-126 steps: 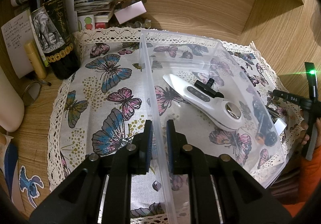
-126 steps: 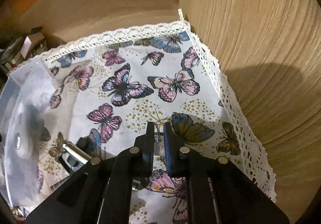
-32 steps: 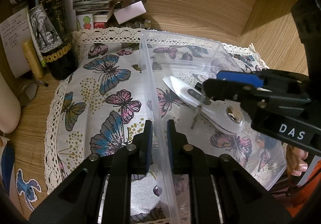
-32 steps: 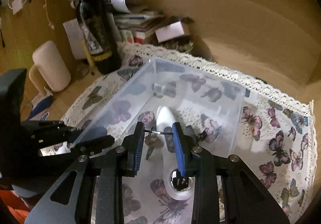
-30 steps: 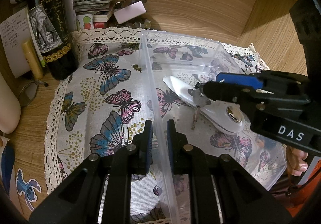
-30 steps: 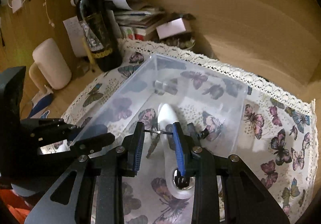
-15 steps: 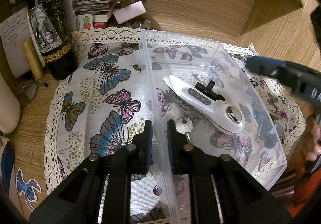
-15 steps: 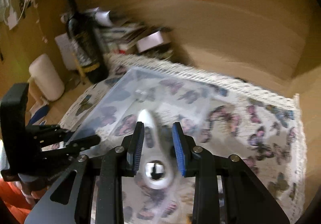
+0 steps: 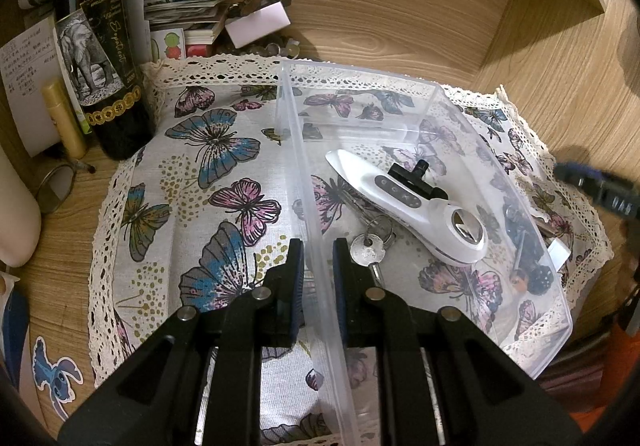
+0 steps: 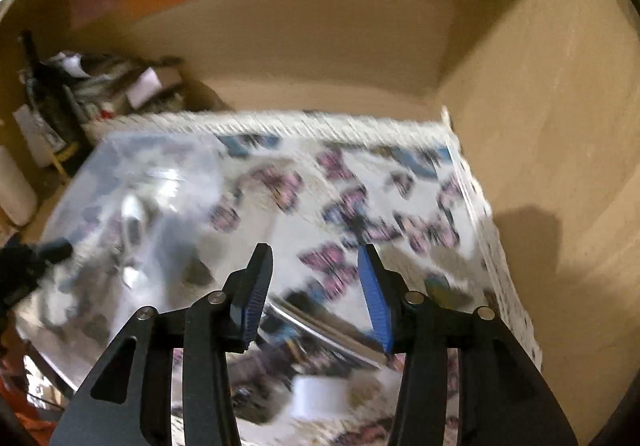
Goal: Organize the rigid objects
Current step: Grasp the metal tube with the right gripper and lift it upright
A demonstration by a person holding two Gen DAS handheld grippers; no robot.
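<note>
Keys released into the clear bin (image 9: 460, 102).
Keys (image 9: 370, 246) now lie beside the white device (image 9: 404, 202); right claw (image 10: 316, 286) wide open, empty, withdrawing; left claw (image 9: 318, 278) still clamps the bin wall.

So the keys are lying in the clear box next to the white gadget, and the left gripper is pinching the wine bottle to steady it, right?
Not quite. The keys do lie in the clear box beside the white gadget, but the left gripper is pinching the box's near wall, not the wine bottle, which stands untouched. The left wrist view shows it.

Warm dim light, left wrist view sharp, right wrist view motion-blurred, fisheye-bent edges, dark corners, possibly overhead lighting.
</note>
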